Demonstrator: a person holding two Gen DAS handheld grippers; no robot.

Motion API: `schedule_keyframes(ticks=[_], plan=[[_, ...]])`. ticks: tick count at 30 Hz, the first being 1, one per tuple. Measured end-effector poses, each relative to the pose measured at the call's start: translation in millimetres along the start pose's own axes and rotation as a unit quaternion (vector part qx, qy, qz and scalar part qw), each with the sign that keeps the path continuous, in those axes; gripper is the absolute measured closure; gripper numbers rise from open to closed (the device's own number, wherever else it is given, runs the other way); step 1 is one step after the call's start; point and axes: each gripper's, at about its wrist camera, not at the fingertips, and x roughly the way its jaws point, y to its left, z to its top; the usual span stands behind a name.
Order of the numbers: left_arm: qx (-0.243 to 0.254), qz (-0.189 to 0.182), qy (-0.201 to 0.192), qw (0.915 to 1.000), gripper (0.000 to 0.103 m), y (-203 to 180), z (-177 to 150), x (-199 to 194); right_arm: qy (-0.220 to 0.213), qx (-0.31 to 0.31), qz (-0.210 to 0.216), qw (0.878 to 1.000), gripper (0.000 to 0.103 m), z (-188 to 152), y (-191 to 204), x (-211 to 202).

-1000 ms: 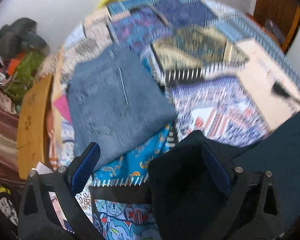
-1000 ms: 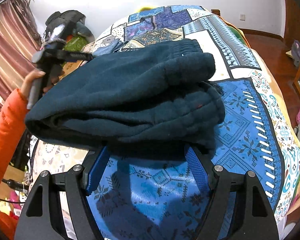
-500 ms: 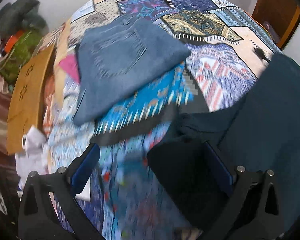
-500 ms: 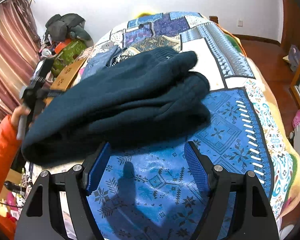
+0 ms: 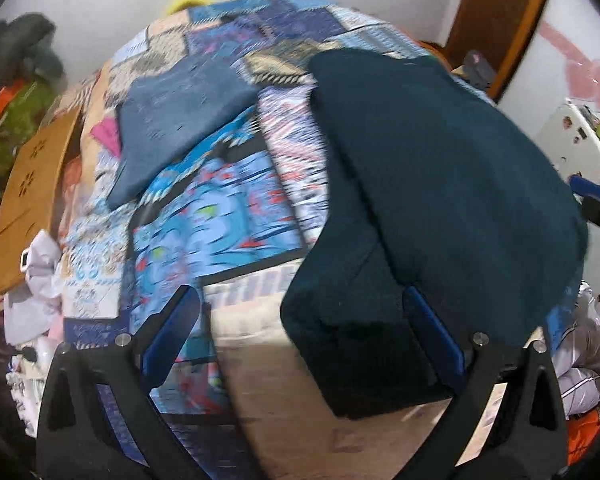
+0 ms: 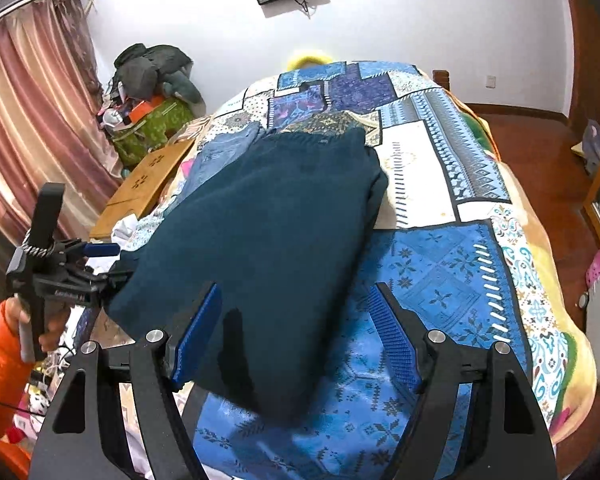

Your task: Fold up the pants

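- The left wrist view is motion-blurred, so the bedspread's [image 5: 228,216] pattern smears and the dark teal pants' [image 5: 440,184] near corner hides whatever lies under it.
- The folded pants [image 6: 276,232] lie on the patchwork bedspread [image 6: 440,280], long axis running from the near left corner up toward the headboard, the waistband end farthest away.
- Left gripper [image 5: 300,332]: jaws spread wide, the pants' corner between them near the right pad (contact unclear), nothing clamped.
- Right gripper [image 6: 296,332]: jaws wide apart over the pants' near edge, gripping nothing.
- Only the right wrist view shows the left gripper [image 6: 100,264] from outside, at the pants' left edge; folded jeans [image 5: 180,120] show fully only in the left view.
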Motion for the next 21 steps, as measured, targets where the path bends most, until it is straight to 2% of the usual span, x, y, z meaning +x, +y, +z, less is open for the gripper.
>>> schedule_keyframes(ticks=[3,7,8,11,14,18,21], plan=[[0.021,0.029,-0.036,0.9987,0.001,-20,0,-4,0.012,-0.003,-0.012,1.000,0.031,-6,-2,10],[0.026,0.033,-0.058,0.9974,0.021,-25,-6,-12,0.022,0.005,0.005,1.000,0.042,-12,-8,16],[0.024,0.036,-0.060,0.9973,0.027,-25,-7,-13,0.021,0.004,0.007,1.000,0.047,-13,-9,16],[0.015,0.043,-0.066,0.9968,0.036,-19,-11,-15,0.027,0.001,0.014,1.000,0.055,-16,-10,19],[-0.001,0.037,-0.067,0.9971,0.036,-13,-15,-14,0.035,0.002,0.023,0.999,0.060,-22,-12,22],[-0.004,0.041,-0.065,0.9970,0.037,-14,-15,-15,0.047,0.020,0.042,0.998,0.060,-22,-20,22],[0.002,0.038,-0.062,0.9973,0.037,-13,-10,-19,0.055,0.012,0.042,0.998,0.060,-16,-20,17]])
